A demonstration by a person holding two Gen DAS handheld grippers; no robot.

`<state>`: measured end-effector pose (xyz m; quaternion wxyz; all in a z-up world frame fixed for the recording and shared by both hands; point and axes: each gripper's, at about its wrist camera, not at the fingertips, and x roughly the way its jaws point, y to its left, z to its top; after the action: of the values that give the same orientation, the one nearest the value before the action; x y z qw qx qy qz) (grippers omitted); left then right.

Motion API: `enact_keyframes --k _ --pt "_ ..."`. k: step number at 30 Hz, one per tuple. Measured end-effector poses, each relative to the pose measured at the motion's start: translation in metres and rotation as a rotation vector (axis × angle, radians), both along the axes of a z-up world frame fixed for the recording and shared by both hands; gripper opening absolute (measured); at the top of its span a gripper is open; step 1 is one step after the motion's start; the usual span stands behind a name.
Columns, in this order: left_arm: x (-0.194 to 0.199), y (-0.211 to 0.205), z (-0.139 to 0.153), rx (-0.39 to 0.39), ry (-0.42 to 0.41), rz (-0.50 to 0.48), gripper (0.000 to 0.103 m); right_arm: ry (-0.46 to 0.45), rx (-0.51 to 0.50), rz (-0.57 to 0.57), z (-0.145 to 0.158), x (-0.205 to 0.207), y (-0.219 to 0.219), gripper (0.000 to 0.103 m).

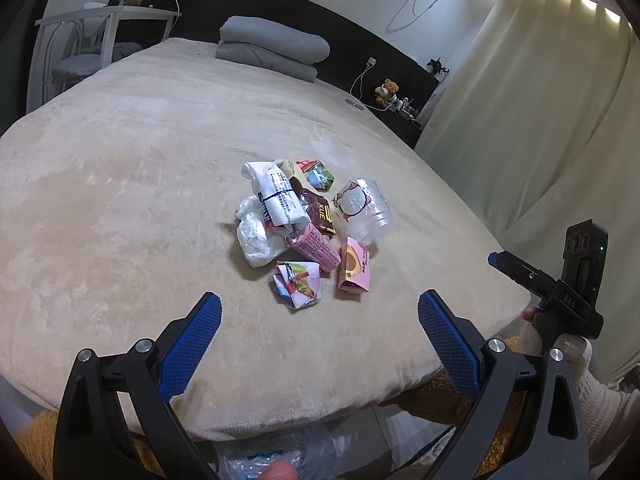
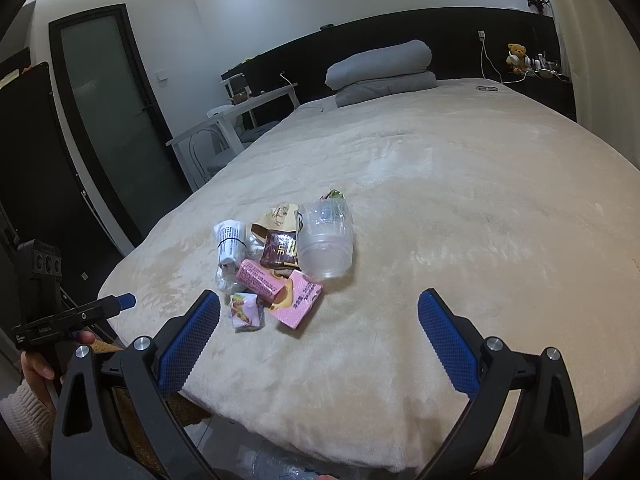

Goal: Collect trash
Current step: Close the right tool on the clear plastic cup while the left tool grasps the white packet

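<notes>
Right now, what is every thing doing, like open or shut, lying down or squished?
Left gripper: open, empty, above the bed's near edge.
Right gripper: open, empty.
Clear plastic cup: lying on its side, empty.
Pink carton: flattened, lying flat.
Pink can: lying on its side.
Colourful wrapper: crumpled.
White paper bundle: rolled, banded.
Brown packet: torn open.
Grey duvet: folded.
Glass door: shut.

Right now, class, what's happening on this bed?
A person holds a claw in each hand over the bed. A pile of trash sits on it: wrappers, a clear plastic cup on its side, a pink carton. The left claw and right claw are both open and empty. Nothing is picked up yet.
</notes>
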<state>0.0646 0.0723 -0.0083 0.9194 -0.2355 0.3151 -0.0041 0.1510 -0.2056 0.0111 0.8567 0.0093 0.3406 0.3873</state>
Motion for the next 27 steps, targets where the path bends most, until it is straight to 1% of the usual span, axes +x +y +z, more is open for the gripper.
enact_keyframes --k 4,8,12,15,19,21,22,25,26,27 --pt "0.024 0.019 -0.001 -0.07 0.029 -0.002 0.096 0.005 -0.015 0.025 -0.003 0.029 0.021 0.098" --pt "0.053 0.035 -0.005 -0.123 0.042 -0.03 0.096 0.041 -0.024 0.057 -0.011 0.059 0.045 0.097" --pt "0.077 0.054 -0.01 -0.188 0.065 -0.018 0.095 0.08 -0.051 0.085 -0.022 0.082 0.071 0.094" --pt "0.095 0.064 -0.01 -0.191 0.082 -0.029 0.095 0.109 -0.069 0.099 -0.03 0.094 0.085 0.094" --pt "0.117 0.073 -0.016 -0.222 0.114 -0.044 0.095 0.129 -0.096 0.111 -0.042 0.107 0.097 0.094" --pt "0.127 0.073 -0.023 -0.232 0.142 -0.051 0.095 0.147 -0.106 0.119 -0.048 0.114 0.103 0.091" --pt "0.132 0.073 -0.025 -0.228 0.153 -0.057 0.095 0.159 -0.109 0.124 -0.051 0.116 0.106 0.088" --pt "0.147 0.072 -0.03 -0.205 0.168 -0.076 0.095 0.204 -0.114 0.144 -0.061 0.122 0.114 0.085" --pt "0.15 0.072 -0.031 -0.2 0.169 -0.078 0.088 0.217 -0.114 0.147 -0.063 0.125 0.117 0.079" --pt "0.154 0.073 -0.032 -0.196 0.175 -0.082 0.083 0.226 -0.116 0.15 -0.065 0.127 0.119 0.077"
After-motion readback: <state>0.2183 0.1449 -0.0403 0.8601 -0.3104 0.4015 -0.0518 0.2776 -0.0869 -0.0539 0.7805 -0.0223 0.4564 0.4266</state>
